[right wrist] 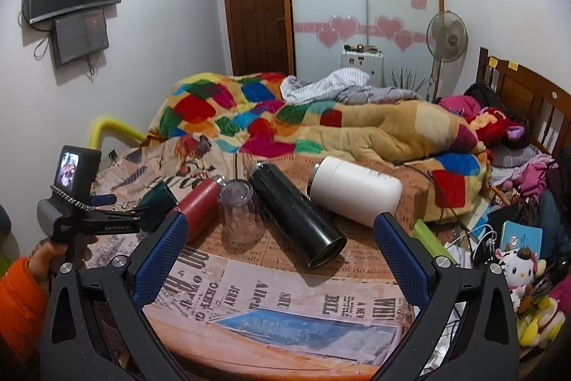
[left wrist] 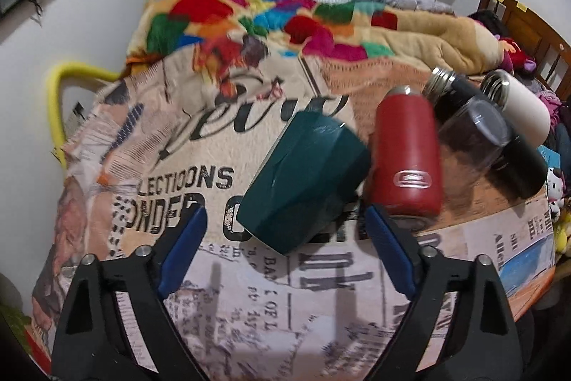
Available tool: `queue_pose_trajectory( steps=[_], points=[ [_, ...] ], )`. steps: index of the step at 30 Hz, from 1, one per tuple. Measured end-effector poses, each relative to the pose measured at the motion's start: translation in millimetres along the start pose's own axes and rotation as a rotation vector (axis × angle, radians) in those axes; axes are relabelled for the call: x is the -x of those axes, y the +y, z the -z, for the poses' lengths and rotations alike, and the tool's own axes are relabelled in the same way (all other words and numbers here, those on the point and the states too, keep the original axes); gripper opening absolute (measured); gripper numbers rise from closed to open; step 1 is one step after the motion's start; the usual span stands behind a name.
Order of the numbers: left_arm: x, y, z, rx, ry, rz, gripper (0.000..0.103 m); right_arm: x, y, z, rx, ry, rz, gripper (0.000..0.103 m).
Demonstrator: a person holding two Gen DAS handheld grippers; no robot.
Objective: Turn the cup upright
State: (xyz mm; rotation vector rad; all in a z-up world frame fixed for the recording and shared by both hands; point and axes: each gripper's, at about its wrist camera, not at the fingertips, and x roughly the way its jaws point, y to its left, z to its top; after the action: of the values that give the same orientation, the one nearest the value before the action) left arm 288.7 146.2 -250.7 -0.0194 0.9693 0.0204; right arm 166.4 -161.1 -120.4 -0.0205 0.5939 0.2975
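Lining up on the dark green cup (left wrist: 303,181), lying tilted on the newspaper-print tablecloth (left wrist: 249,291) beside the red bottle (left wrist: 405,156), the left gripper (left wrist: 285,238) is gaping, empty; next it needs closing around the cup. The right gripper (right wrist: 282,256) is hanging spread, idle.

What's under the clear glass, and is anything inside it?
The clear glass stands mouth-down on the newspaper-print tablecloth, between the red bottle and the black flask. The print shows through its wall; nothing visible inside, though blur hides small items.
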Motion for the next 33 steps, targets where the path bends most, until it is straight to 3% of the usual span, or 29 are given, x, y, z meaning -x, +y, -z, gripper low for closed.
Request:
queue_pose_trajectory(
  steps=[7,12,16,19,26,33],
  points=[
    [-24,13,-5,0.009,0.040,0.093,0.083,-21,7,0,0.019,0.029,0.006,0.103],
    [-37,16,-12,-0.009,0.046,0.092,0.082,-28,12,1,0.031,0.044,0.005,0.103],
    [-50,17,-13,0.005,0.052,0.117,0.071,-31,14,1,0.042,0.054,0.010,0.103],
    [-55,14,-13,0.001,0.039,0.108,0.065,-32,15,1,0.048,0.060,0.014,0.103],
    [-51,17,-5,0.025,-0.011,0.053,0.064,-32,15,1,0.050,0.064,0.015,0.103],
    [-23,22,6,0.034,-0.046,0.027,0.063,-29,18,3,0.055,0.061,0.015,0.103]
  ],
)
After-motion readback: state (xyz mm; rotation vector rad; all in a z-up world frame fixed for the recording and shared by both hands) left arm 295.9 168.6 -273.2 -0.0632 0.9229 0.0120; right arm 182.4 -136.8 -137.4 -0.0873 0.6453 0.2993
